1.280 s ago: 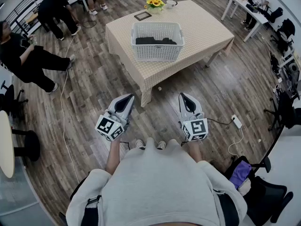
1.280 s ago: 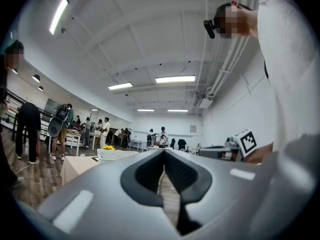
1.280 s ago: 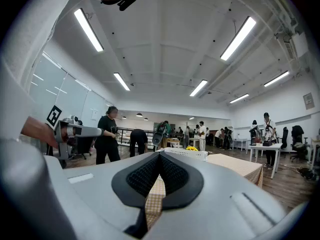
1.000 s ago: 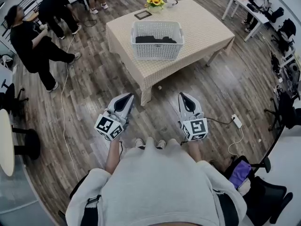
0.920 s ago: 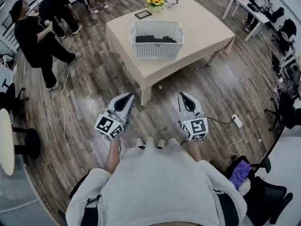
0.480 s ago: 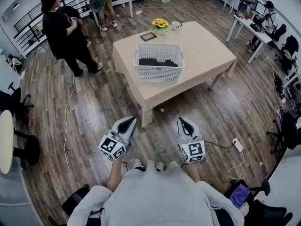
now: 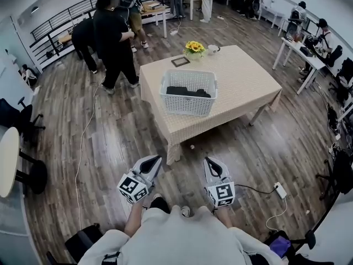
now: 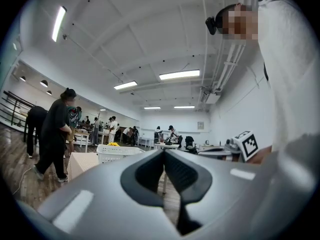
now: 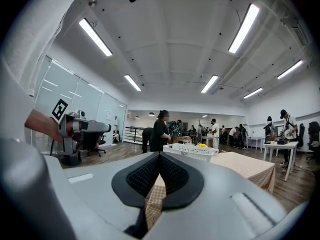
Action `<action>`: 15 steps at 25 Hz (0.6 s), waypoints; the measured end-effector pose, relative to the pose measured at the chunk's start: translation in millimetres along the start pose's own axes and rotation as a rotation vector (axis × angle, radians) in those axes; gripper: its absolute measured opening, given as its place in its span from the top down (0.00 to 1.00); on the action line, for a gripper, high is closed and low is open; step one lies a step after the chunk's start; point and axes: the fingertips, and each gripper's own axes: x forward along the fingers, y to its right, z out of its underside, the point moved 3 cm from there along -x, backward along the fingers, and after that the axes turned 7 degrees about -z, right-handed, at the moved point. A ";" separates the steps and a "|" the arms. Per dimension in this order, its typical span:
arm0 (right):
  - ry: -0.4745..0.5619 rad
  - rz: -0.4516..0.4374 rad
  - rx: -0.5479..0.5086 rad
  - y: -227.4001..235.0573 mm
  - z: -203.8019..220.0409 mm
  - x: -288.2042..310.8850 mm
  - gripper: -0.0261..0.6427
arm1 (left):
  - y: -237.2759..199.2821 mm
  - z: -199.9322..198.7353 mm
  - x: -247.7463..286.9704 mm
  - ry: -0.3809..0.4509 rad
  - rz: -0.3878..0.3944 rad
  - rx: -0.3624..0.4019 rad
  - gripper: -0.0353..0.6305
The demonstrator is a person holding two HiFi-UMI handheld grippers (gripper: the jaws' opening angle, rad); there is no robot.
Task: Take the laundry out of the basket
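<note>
Laundry (image 7: 188, 91), a dark heap, lies low inside the white lattice basket (image 7: 187, 106). The basket stands on the table (image 7: 242, 87), on the checked cloth, toward the table's near edge. A bunch of yellow flowers (image 7: 194, 47) sits at the table's far edge.

Both grippers are well short of the table, held over the wooden floor off its near corner and pointing level toward it. The left gripper (image 7: 158, 158) is clenched: in the left gripper view its ribbed pads meet at the tips, with nothing caught between them and nothing touched. The right gripper (image 7: 208, 160) is likewise closed tight and empty, its pads pressed together in the right gripper view. Only the table's cloth shows far off through the gap behind its tips. Neither gripper is near the basket.
</note>
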 end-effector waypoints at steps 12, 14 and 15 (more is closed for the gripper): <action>0.010 0.022 -0.010 36.3 0.2 18.5 0.96 | -8.7 1.3 48.8 0.024 0.034 0.003 0.94; 0.011 0.031 -0.013 44.8 0.2 27.3 0.96 | -17.0 0.1 61.3 0.033 0.040 0.003 0.94; 0.010 0.035 -0.013 49.2 1.0 32.2 0.96 | -21.6 -0.2 68.0 0.037 0.044 0.002 0.94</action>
